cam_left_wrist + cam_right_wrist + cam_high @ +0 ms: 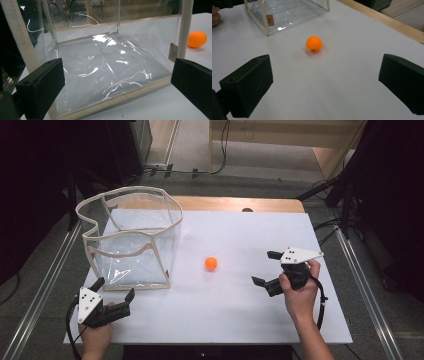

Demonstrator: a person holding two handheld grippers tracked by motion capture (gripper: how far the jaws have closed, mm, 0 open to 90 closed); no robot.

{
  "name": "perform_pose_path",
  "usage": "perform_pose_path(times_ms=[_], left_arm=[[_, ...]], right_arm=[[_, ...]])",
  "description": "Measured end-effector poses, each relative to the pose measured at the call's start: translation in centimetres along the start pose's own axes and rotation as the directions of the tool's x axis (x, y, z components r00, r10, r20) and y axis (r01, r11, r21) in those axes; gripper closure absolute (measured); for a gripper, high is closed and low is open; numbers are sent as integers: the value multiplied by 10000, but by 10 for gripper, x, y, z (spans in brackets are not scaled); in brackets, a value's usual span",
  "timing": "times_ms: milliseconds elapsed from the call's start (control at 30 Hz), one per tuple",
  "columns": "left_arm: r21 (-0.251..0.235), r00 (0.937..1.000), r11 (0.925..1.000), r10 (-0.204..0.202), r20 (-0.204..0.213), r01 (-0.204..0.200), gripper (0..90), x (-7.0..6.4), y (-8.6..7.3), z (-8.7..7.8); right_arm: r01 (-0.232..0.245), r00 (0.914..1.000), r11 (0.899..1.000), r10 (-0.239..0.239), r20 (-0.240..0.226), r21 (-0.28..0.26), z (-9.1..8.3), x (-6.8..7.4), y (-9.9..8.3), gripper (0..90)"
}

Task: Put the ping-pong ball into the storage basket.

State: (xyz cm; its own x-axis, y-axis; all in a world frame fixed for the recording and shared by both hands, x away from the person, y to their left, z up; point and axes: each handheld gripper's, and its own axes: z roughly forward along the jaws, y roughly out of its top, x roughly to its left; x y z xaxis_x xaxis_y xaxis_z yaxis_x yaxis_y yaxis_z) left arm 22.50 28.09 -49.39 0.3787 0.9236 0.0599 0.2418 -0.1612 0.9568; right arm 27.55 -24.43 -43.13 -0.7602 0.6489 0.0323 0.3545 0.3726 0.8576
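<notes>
An orange ball [211,263] lies alone on the white table top [240,310], right of a clear plastic bag with cream fabric edging [131,237] that stands open and upright. My left gripper [114,289] is open, just in front of the bag's near wall [110,75], with the ball [197,39] off to its right. My right gripper [266,268] is open too, pointed at the ball [314,44] from the right, a short way off. Nothing sits between either pair of jaws.
The white top lies on a wooden table whose far edge [240,203] shows behind it. Metal rails [45,285] run along both sides. Cables and dark stands [350,185] sit on the floor beyond. The bag's corner [265,23] is left of the ball.
</notes>
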Motion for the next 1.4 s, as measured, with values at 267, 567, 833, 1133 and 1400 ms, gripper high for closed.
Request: perform_pose_path(times_ms=[267, 567, 833, 1133, 1400], left_arm=[[20, 10000, 10000, 41, -5, -41, 0, 0, 0, 0], [-1, 10000, 10000, 93, 7, -93, 0, -1, 0, 0], [48, 9998, 9997, 221, -27, -221, 0, -3, 0, 1], [59, 9997, 9997, 229, -28, -229, 0, -3, 0, 1], [41, 9998, 9998, 190, -23, -190, 0, -3, 0, 1]], right_arm=[[127, 9998, 9995, -123, -145, 300, 9, -1, 11, 0], [437, 9986, 9965, -414, -331, 718, 24, 0, 26, 0], [597, 9972, 9934, -548, -513, 978, 35, 0, 35, 0], [649, 9964, 9893, -570, -630, 1310, 47, -2, 45, 0], [811, 9935, 9833, -668, -919, 1629, 59, -1, 55, 0]])
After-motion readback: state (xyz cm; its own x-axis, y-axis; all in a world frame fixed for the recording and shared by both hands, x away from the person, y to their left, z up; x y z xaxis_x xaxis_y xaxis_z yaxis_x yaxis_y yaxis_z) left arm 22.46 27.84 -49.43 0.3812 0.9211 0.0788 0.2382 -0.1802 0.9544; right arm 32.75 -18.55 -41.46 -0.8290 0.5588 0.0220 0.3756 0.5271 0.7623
